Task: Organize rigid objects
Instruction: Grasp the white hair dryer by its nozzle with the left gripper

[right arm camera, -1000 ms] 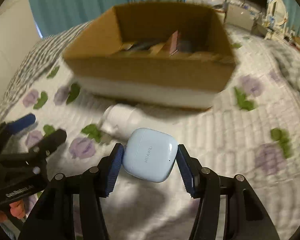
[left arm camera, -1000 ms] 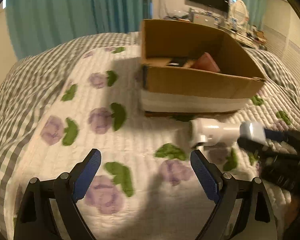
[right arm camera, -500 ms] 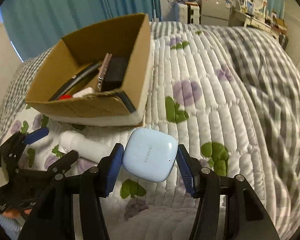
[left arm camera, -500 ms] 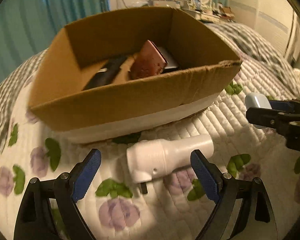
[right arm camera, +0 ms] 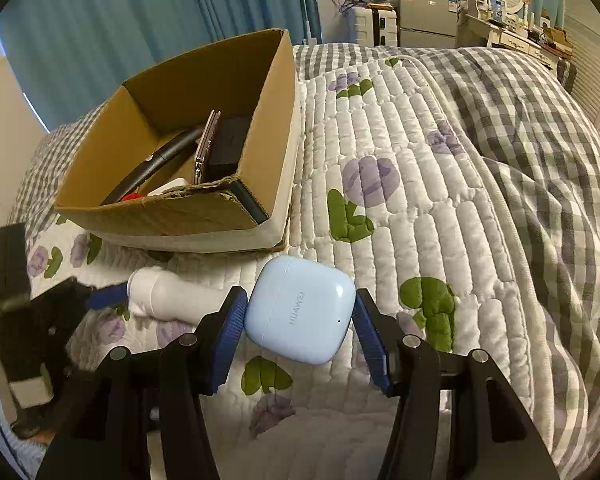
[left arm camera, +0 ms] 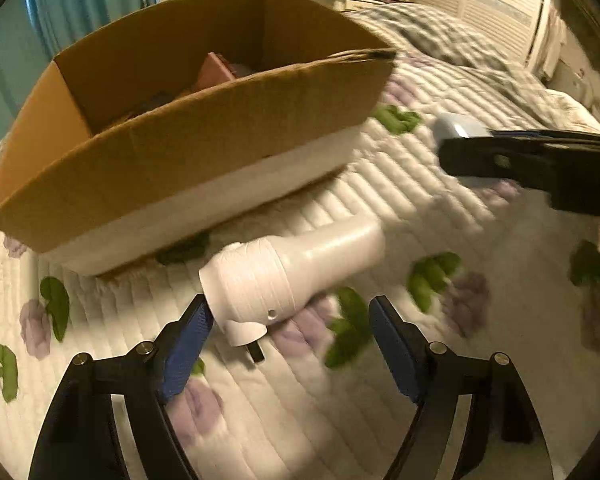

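Left gripper (left arm camera: 290, 344) has swung in over the white plug (left arm camera: 296, 276) beside the box (left arm camera: 204, 160), its jaws closing but not gripping, while the right gripper (right arm camera: 300, 330) holds the earbud case (right arm camera: 300, 310).

Bedroom — quilted bed (right arm camera: 420, 184), curtains (right arm camera: 140, 20)

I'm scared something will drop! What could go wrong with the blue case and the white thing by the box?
The blue case is pinched only at its sides by the right gripper, so it might slip onto the quilt. The left gripper, whose jaws have just been closing, sits around only the end of the white tube, which may roll or tip. Both grippers are close and might bump near the box.
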`<state>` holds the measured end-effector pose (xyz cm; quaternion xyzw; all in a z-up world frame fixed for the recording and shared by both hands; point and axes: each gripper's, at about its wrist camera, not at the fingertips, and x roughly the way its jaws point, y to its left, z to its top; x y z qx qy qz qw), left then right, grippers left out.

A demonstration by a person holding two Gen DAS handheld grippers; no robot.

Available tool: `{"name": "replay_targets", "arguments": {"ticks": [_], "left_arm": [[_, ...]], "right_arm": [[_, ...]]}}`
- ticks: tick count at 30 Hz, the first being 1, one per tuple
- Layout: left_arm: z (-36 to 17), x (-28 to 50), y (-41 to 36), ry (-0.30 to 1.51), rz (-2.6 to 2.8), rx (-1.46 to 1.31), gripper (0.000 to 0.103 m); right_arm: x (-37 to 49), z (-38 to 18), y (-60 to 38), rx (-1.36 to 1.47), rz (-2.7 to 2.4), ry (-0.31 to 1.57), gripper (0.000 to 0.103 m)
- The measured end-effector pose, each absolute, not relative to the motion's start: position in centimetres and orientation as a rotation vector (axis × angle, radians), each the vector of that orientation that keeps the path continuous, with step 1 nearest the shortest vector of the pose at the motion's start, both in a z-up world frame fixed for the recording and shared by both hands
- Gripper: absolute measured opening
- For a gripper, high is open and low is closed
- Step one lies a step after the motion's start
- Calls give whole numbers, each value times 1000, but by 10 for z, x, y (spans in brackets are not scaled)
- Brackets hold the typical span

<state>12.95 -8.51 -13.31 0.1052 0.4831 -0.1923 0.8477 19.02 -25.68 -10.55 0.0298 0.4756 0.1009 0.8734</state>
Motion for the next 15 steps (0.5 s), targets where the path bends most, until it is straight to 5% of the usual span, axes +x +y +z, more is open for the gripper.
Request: {"name": "replay_targets", "arguments": {"ticks": [11,13,14,15], "left_arm": [[-131,158,-86,941,-378,263,81],[-137,160,-94,940,-398,283,75],[-141,160,-97,943,-398,303,59],[-143,160,-99,944,-398,316,58]], "right_arm": [[189,-106,-257,52,201,1000,54],[190,-108,-257,54,201,1007,54],[190,-108,-257,54,202,1009,54],[191,-109,-256,53,202,1011,54]]}}
